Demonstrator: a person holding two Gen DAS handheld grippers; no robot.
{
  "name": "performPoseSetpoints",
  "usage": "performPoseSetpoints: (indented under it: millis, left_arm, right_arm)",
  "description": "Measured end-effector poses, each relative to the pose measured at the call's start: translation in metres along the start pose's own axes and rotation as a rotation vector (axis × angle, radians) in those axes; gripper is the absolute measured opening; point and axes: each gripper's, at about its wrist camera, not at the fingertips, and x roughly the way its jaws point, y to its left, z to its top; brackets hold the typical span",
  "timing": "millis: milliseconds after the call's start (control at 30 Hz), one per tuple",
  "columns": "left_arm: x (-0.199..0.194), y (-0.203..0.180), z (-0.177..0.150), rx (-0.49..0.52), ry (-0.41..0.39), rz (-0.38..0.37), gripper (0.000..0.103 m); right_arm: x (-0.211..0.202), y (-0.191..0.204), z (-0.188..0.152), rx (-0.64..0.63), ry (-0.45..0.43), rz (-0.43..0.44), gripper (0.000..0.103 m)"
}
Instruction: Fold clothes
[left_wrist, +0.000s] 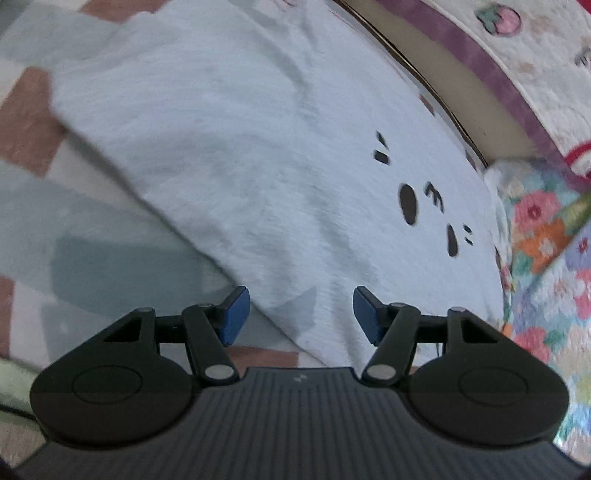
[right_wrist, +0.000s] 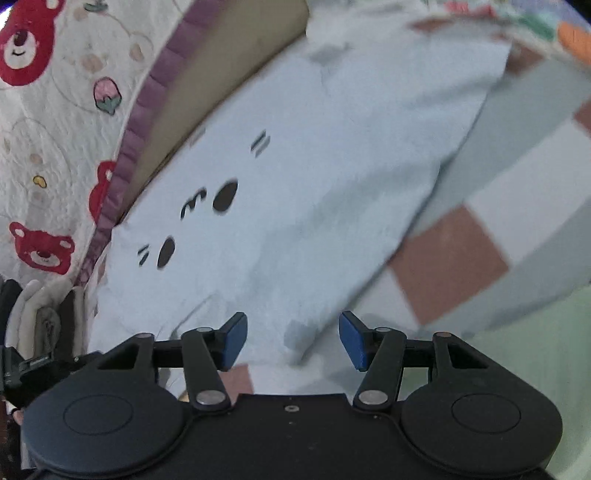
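Left wrist view: pale blue garment (left_wrist: 258, 155) lying on a checkered blanket (left_wrist: 33, 110).
Left gripper (left_wrist: 298, 315) and right gripper (right_wrist: 293, 338) are hovering over its edge, jaws apart, grasping nothing.

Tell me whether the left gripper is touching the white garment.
Cannot tell. In the left wrist view the left gripper is open with the white garment between its pads, but contact or gap isn't plain.

Pale blue garment (left_wrist: 258, 166) (right_wrist: 314, 184) — black face print, spread flat on checked blanket
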Motion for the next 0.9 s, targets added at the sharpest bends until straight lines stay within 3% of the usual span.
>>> performPoseSetpoints:
  millis: [100, 200, 300, 367, 400, 467, 500, 533, 567, 600, 633, 800, 900]
  left_arm:
    - [-0.001, 0.017, 0.008, -0.071, -0.019, 0.016, 0.061]
    - [-0.003, 0.036, 0.011, -0.169, -0.024, 0.025, 0.061]
    - [0.0, 0.04, 0.014, -0.19, -0.031, 0.007, 0.061]
    - [0.004, 0.037, 0.016, -0.18, -0.042, 0.006, 0.062]
    - [0.004, 0.036, 0.018, -0.183, -0.057, 0.008, 0.062]
    - [0.005, 0.035, 0.02, -0.188, -0.088, 0.013, 0.061]
    - [0.006, 0.034, 0.022, -0.19, -0.103, 0.015, 0.057]
    - [0.005, 0.032, 0.023, -0.181, -0.124, 0.033, 0.049]
    - [0.005, 0.029, 0.023, -0.151, -0.145, 0.074, 0.017]
    - [0.004, 0.026, 0.024, -0.115, -0.16, 0.111, 0.001]
    - [0.002, 0.022, 0.024, -0.091, -0.175, 0.113, 0.002]
    - [-0.031, 0.007, 0.028, 0.011, -0.338, -0.037, 0.002]
    - [-0.039, 0.0, 0.032, 0.038, -0.386, -0.04, 0.002]
  right_arm:
    - [0.008, 0.002, -0.004, 0.04, 0.032, 0.02, 0.058]
    - [0.009, 0.003, -0.005, 0.032, 0.048, -0.017, 0.058]
    - [0.008, -0.002, -0.004, 0.072, 0.025, -0.019, 0.056]
    - [0.008, -0.005, -0.004, 0.098, 0.001, -0.001, 0.061]
    - [0.009, -0.006, -0.003, 0.107, -0.015, 0.019, 0.07]
    - [0.014, -0.004, -0.005, 0.095, -0.06, 0.068, 0.077]
    - [0.015, -0.001, -0.005, 0.077, -0.074, 0.071, 0.076]
    - [0.016, 0.003, -0.005, 0.056, -0.087, 0.068, 0.069]
    - [0.018, 0.006, -0.004, 0.023, -0.093, 0.066, 0.038]
    - [0.018, 0.009, -0.001, 0.001, -0.102, 0.068, 0.011]
    - [0.017, 0.01, 0.003, -0.018, -0.114, 0.072, 0.011]
    - [-0.006, 0.03, 0.033, -0.11, -0.256, 0.176, 0.01]
    - [-0.014, 0.042, 0.053, -0.148, -0.313, 0.208, 0.01]
